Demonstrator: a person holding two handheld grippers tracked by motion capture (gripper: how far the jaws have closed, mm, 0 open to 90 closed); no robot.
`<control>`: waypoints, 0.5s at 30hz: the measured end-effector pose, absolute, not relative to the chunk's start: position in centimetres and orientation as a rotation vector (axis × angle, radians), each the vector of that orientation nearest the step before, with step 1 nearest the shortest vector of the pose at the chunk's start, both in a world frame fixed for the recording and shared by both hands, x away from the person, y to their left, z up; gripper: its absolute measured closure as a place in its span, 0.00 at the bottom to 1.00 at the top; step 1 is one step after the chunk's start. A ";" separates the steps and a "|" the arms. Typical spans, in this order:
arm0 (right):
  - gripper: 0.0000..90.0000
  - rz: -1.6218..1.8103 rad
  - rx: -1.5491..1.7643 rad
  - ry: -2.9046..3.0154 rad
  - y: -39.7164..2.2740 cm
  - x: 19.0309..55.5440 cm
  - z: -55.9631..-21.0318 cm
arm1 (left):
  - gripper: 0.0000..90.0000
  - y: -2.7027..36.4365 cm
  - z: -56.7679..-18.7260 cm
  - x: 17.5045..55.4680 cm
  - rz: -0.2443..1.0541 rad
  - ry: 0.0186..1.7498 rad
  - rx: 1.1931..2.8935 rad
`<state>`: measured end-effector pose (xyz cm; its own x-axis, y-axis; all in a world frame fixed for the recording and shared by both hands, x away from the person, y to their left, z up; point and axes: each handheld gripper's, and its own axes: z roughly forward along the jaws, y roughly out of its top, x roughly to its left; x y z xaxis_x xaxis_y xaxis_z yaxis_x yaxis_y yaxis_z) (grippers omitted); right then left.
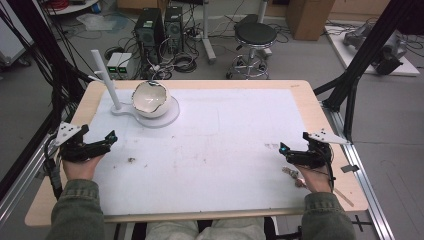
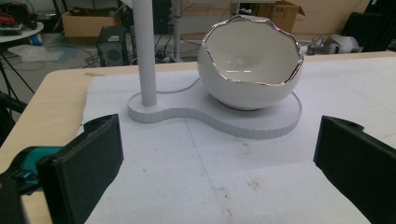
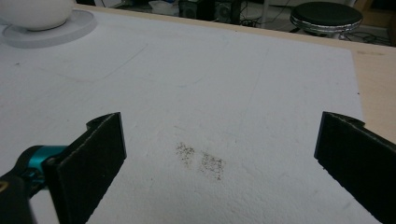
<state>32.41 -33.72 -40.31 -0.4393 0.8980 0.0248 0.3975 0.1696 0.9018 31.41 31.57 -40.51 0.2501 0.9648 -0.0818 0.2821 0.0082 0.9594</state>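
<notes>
White foam matting (image 1: 225, 145) covers our table; the glossy white eggshell-shaped bowl (image 1: 150, 99) sits on its grey stand (image 1: 170, 116) far-left — our left gripper (image 1: 100, 145) and right gripper (image 1: 295, 154) rest apart, jaws wide, presumably ready to approach.

Your left gripper (image 1: 102, 142) sits at the left edge of the mat (image 1: 220, 150), your right gripper (image 1: 292, 154) at the right edge, well apart, both on the near half of the table (image 1: 310, 90). The bowl (image 1: 150, 99) is in the far left part of the mat, on the stand's base (image 1: 167, 119), with the stand's post (image 1: 106, 80) upright just left of it on the same base. From your left gripper the bowl is straight ahead, a bit to the right; the post is ahead to the left. Behind the table, on the floor, there's a stool (image 1: 255, 37) right of centre and two computer towers (image 1: 160, 27) to its left.
</notes>
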 end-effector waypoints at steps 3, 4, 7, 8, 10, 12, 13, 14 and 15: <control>0.01 1.233 1.221 1.921 -33.7 32.4 -40.3 | 0.02 31.6 -40.6 31.3 0.829 1.227 1.488; 0.01 1.236 1.225 1.919 -33.7 32.4 -40.3 | 0.02 31.6 -40.6 31.4 0.828 1.229 1.486; 0.01 1.235 1.235 1.916 -33.8 32.4 -40.3 | 0.02 31.8 -40.7 31.4 0.826 1.228 1.483; 0.01 1.234 1.238 1.913 -33.8 32.5 -40.3 | 0.02 31.8 -40.7 31.4 0.826 1.228 1.483; 0.01 1.234 1.244 1.910 -33.9 32.5 -40.3 | 0.02 31.7 -40.7 31.4 0.829 1.231 1.481; 0.01 1.233 1.244 1.906 -33.9 32.5 -40.3 | 0.02 31.7 -40.7 31.4 0.831 1.231 1.479; 0.01 1.234 1.250 1.903 -34.0 32.5 -40.3 | 0.02 31.8 -40.7 31.4 0.832 1.230 1.480; 0.01 1.235 1.252 1.900 -34.0 32.5 -40.3 | 0.02 31.8 -40.7 31.4 0.834 1.229 1.479; 0.01 1.230 1.251 1.898 -34.0 32.5 -40.3 | 0.02 31.8 -40.7 31.3 0.835 1.231 1.477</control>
